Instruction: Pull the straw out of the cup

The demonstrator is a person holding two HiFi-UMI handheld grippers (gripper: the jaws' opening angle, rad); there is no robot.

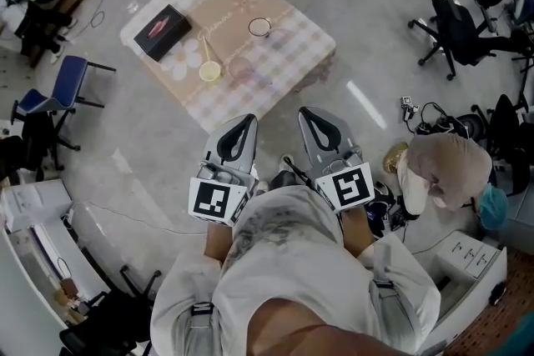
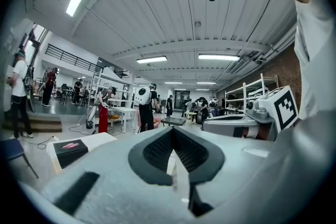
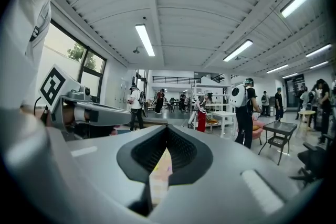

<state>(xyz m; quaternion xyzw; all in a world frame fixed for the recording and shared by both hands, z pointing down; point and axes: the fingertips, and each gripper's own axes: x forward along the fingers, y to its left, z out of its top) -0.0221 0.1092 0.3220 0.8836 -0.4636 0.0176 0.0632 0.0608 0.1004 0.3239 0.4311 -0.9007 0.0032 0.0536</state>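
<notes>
head view: left gripper [image 1: 242,129], right gripper [image 1: 315,122] fingers pressed together; black box [image 1: 162,32] on table [image 1: 310,39].

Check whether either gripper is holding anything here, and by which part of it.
Nothing is held. The left gripper and the right gripper both have their jaws together, with nothing between them.
</notes>
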